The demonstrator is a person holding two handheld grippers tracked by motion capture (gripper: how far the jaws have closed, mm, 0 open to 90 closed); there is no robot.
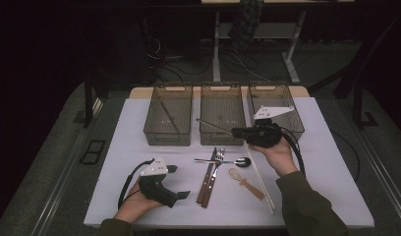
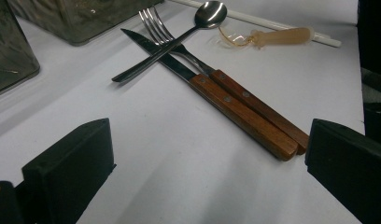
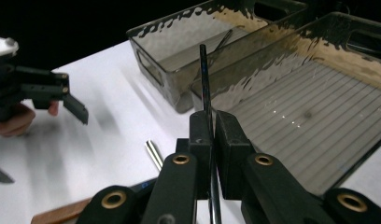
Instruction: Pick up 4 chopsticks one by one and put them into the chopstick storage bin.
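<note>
Holding a thin dark stick [image 3: 203, 79], the right gripper [image 1: 236, 131] has its jaws pressed tight on it. That stick looks like a chopstick. It pokes out past the jaws and points toward the left side of the desk [image 1: 316, 162], lying almost flat. Its tip hangs over the front edge of the middle bin [image 1: 221, 120]. The left bin [image 1: 169, 120] already has one long dark stick lying in it, so that may be where this one should go. If so, the left bin is further to the left of the right gripper, and the stick already points that way. The bin is long from front to back, so the stick would need to turn to fit along it.

The left gripper [image 1: 178, 195] rests low on the desk near the person, jaws wide open, holding nothing. Just in front of it lie a knife [image 2: 216, 95] and fork [image 2: 226, 79] with wooden handles, with a spoon [image 2: 179, 39] across them.
</note>
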